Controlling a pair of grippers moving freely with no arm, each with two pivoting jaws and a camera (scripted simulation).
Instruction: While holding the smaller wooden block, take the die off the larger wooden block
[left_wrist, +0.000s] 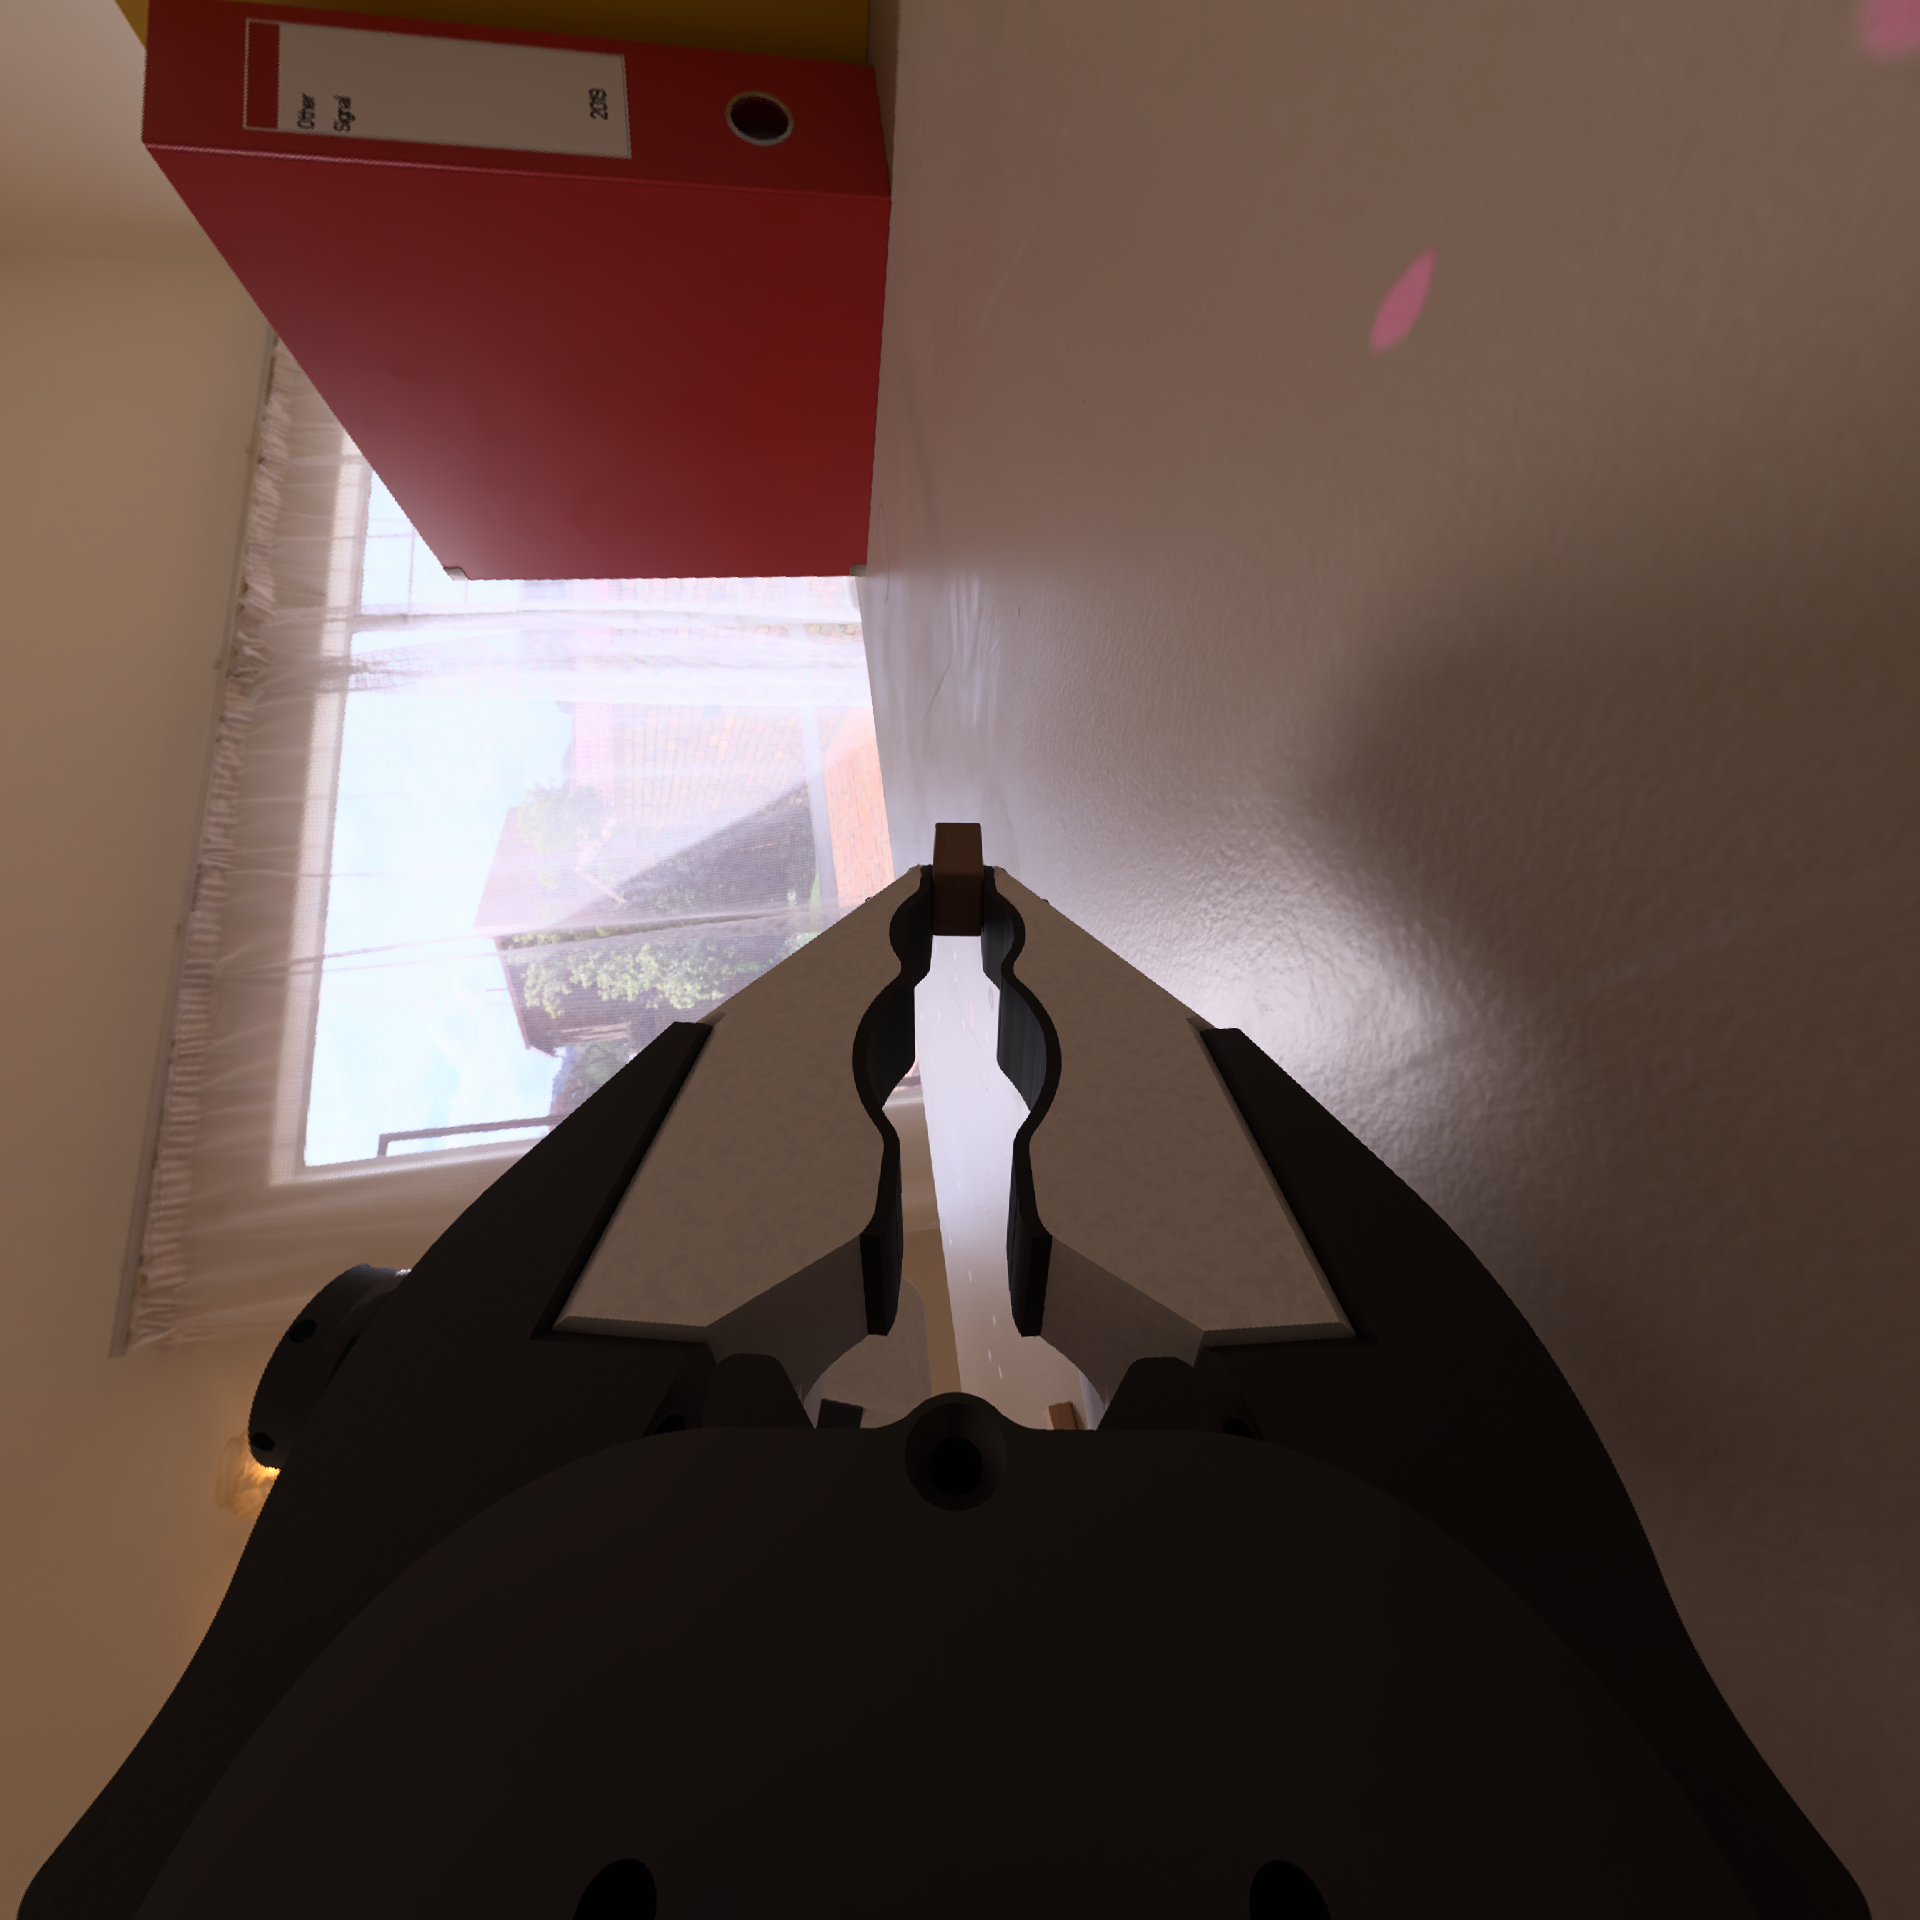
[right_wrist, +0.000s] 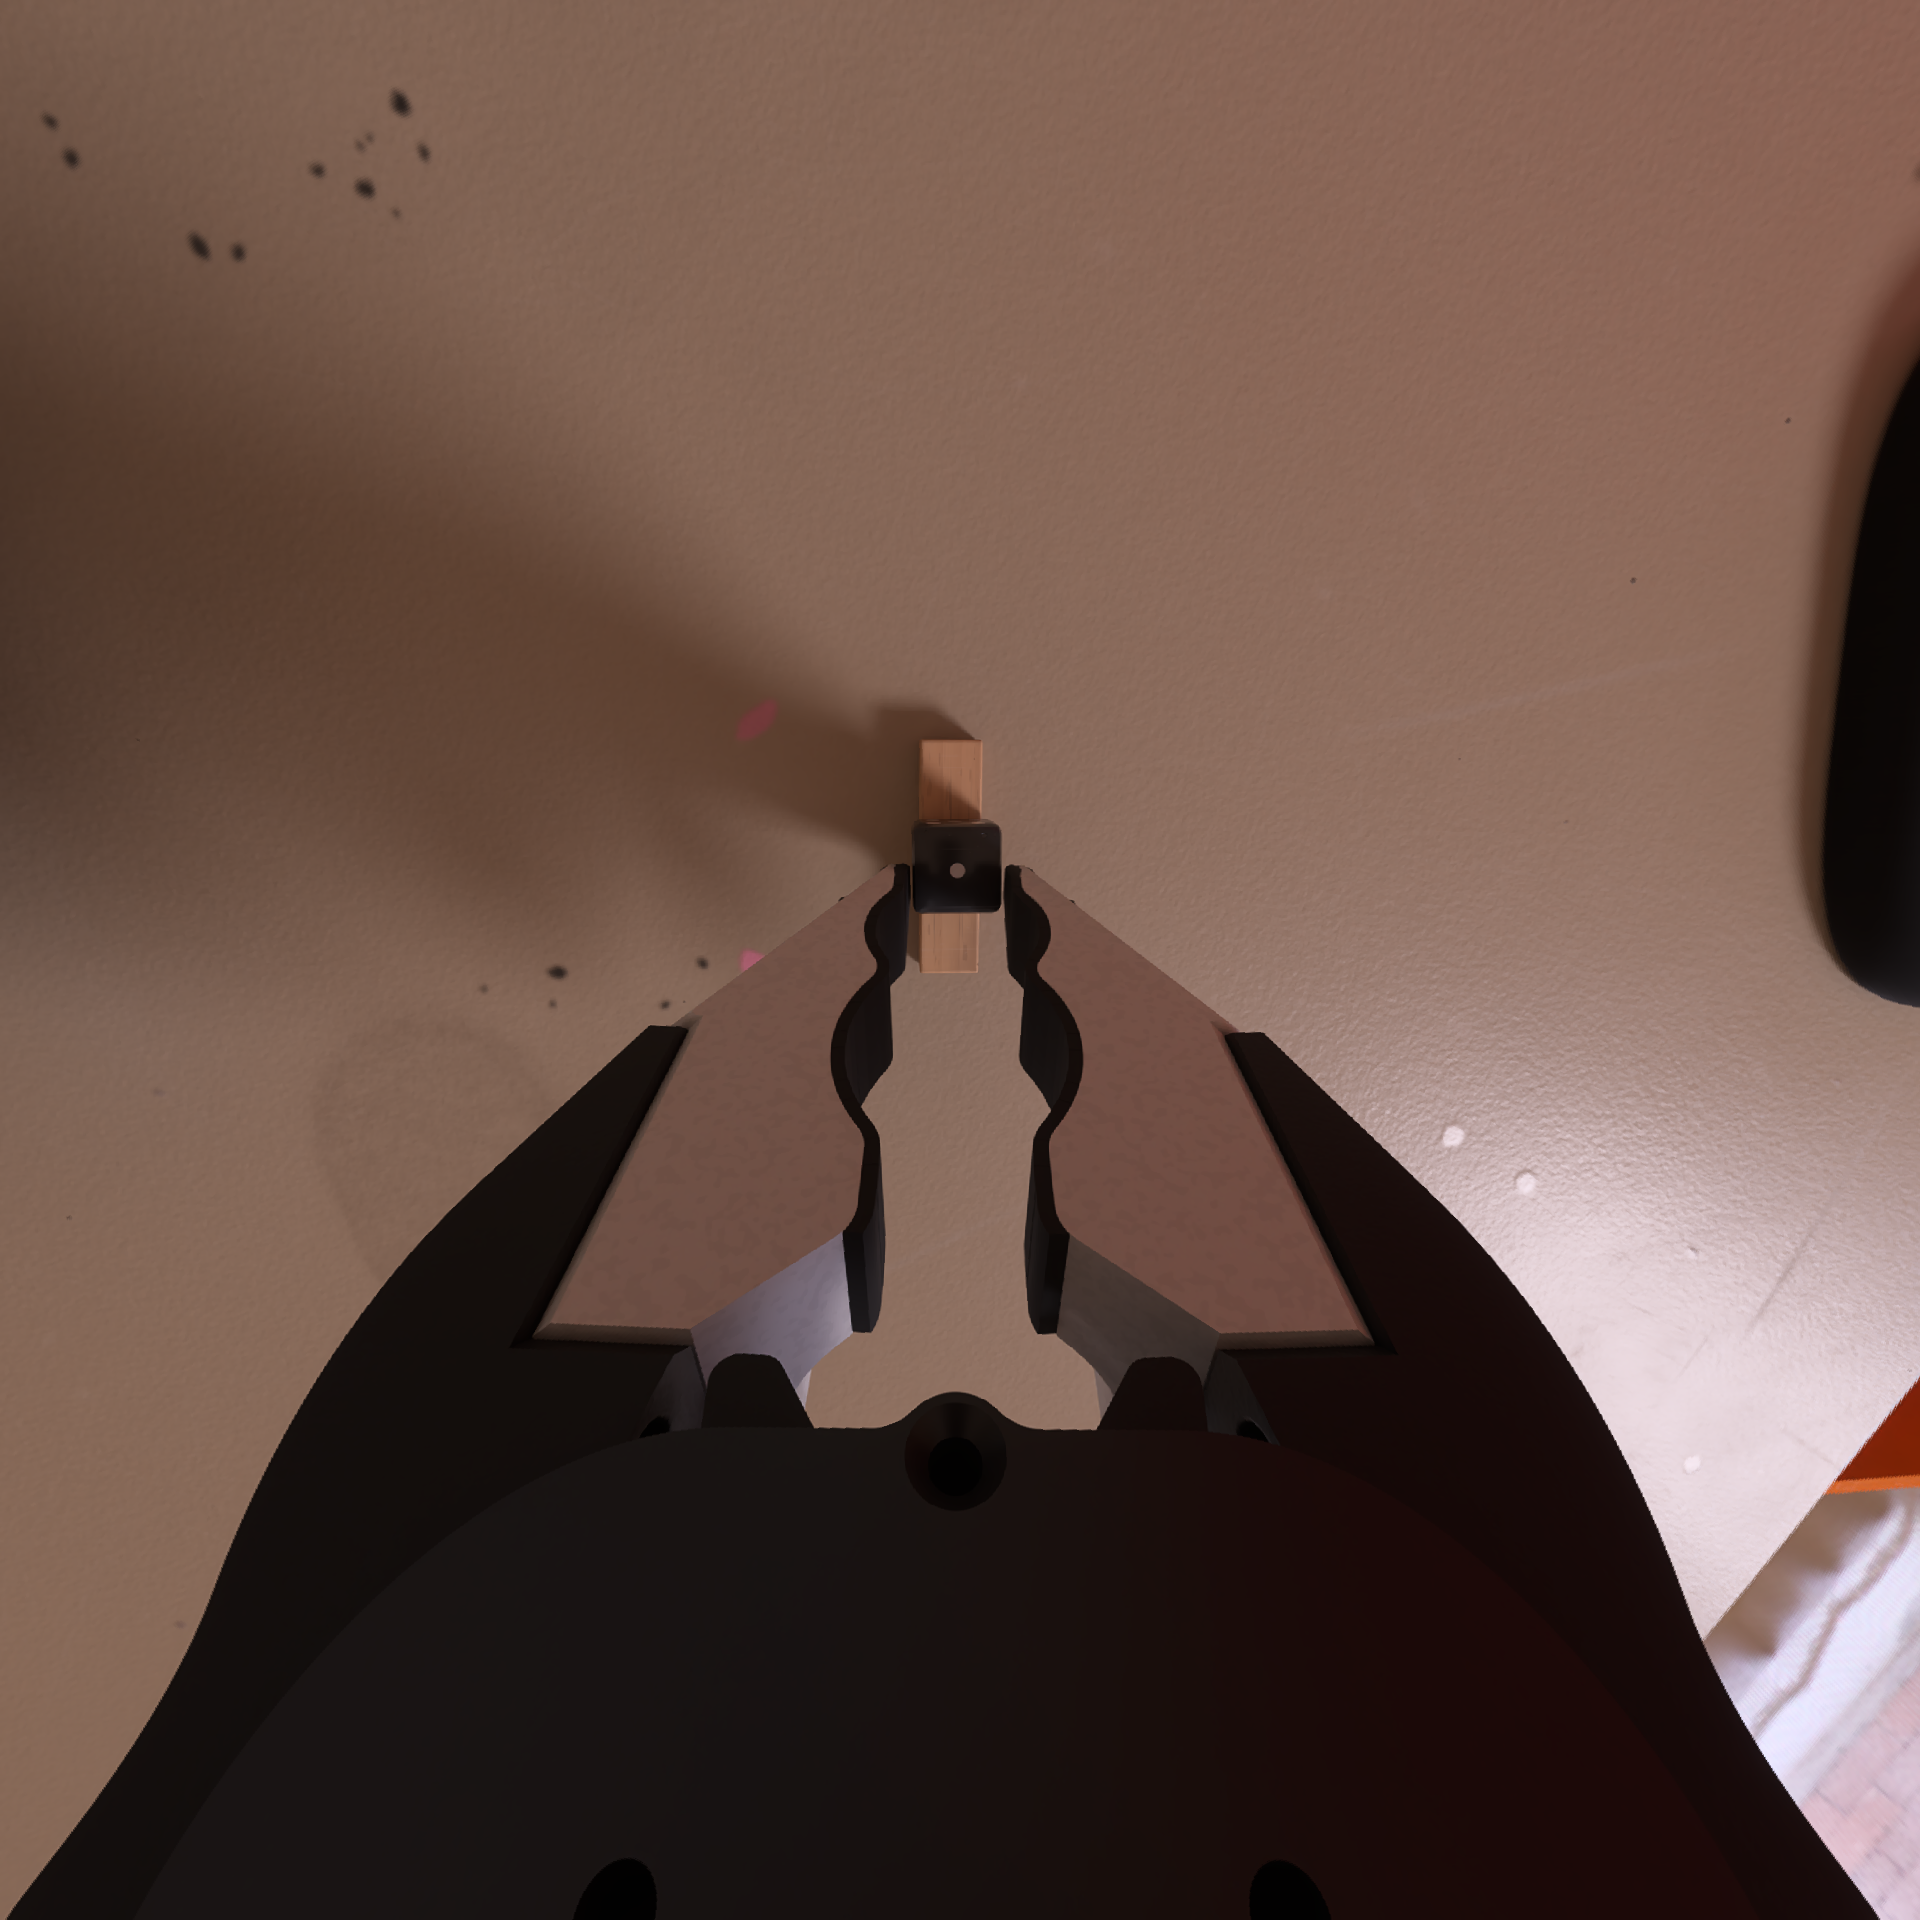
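Observation:
In the left wrist view my left gripper (left_wrist: 958, 894) is shut on the smaller wooden block (left_wrist: 958, 881), a dark brown piece held at the fingertips just off the pale table (left_wrist: 1455, 727); this view is rolled sideways. In the right wrist view my right gripper (right_wrist: 957, 883) points down at the table (right_wrist: 1247, 416). The black die (right_wrist: 957, 868) sits at the middle of the larger, light wooden block (right_wrist: 950, 781), which lies flat. The right fingertips press against the die's left and right sides. I cannot tell whether the die is lifted off the block.
A red binder (left_wrist: 520, 312) stands on the table near the left gripper, with a window (left_wrist: 582, 831) beyond it. A black object (right_wrist: 1881, 727) lies at the right edge. An orange thing (right_wrist: 1881, 1455) sits by the table's edge at lower right.

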